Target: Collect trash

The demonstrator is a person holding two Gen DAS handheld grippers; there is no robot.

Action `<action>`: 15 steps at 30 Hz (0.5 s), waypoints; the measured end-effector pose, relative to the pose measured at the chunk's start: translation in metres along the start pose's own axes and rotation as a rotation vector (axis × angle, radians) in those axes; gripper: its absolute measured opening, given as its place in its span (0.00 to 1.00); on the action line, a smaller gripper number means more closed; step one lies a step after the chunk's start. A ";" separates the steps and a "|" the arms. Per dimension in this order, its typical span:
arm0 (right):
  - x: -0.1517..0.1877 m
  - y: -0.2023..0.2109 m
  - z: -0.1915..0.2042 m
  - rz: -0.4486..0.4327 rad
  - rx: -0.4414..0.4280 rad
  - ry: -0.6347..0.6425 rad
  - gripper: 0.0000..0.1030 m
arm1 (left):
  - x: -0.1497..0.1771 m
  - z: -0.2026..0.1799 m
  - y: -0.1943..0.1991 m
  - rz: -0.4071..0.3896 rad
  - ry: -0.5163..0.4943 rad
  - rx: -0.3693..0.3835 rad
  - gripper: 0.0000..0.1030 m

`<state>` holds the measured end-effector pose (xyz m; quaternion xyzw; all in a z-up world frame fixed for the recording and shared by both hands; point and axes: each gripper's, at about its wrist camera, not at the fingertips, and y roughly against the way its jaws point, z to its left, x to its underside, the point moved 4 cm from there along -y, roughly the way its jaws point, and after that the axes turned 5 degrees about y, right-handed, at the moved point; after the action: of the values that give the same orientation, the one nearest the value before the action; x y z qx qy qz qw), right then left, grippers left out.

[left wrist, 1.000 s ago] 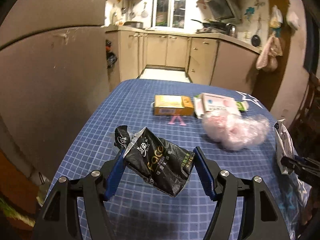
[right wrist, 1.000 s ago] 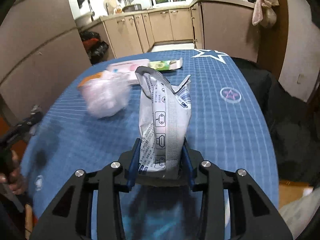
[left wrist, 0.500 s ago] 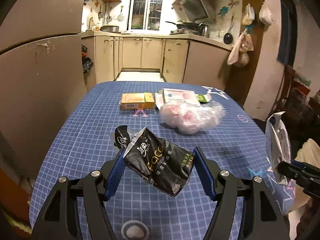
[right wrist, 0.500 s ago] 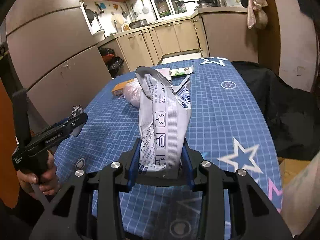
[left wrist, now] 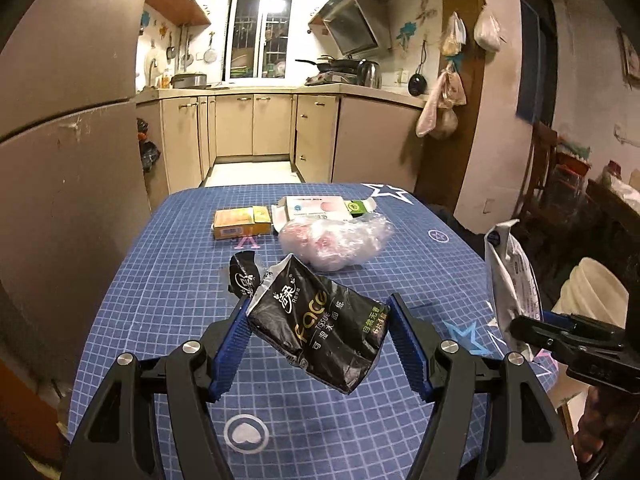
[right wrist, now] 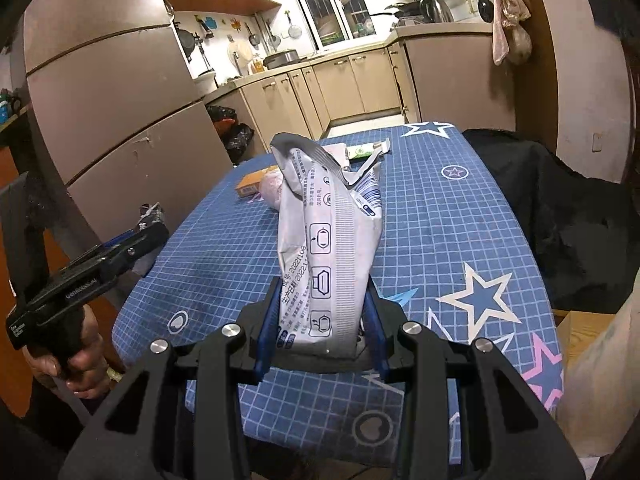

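Two grippers, both clamped on trash: the left gripper point(left wrist: 318, 320) pinches a crumpled black tissue wrapper point(left wrist: 320, 326) printed "Face", the right gripper point(right wrist: 322, 326) squeezes an upright white pouch point(right wrist: 330, 240) stamped 2022. Both hang above the blue grid tablecloth point(left wrist: 168, 280) with stars, kitchen cabinets point(left wrist: 252, 124) behind.

Blue gridded table point(left wrist: 168, 280) bears boxes point(left wrist: 240, 222), bag point(left wrist: 334, 240).
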<state>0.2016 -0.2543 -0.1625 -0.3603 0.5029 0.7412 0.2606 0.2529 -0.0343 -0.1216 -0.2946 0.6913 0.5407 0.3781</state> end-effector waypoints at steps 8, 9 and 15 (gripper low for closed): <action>0.006 0.014 0.002 -0.019 0.011 0.001 0.35 | 0.006 -0.032 -0.001 0.014 -0.072 -0.027 0.66; 0.006 0.015 0.003 -0.021 0.012 0.004 0.35 | 0.007 -0.034 -0.002 0.016 -0.079 -0.031 0.66; 0.008 0.023 0.007 -0.036 0.014 0.013 0.35 | 0.012 -0.044 -0.005 0.029 -0.096 -0.045 0.66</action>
<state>0.1771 -0.2561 -0.1545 -0.3722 0.5030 0.7305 0.2734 0.2414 -0.0783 -0.1283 -0.2667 0.6644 0.5749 0.3962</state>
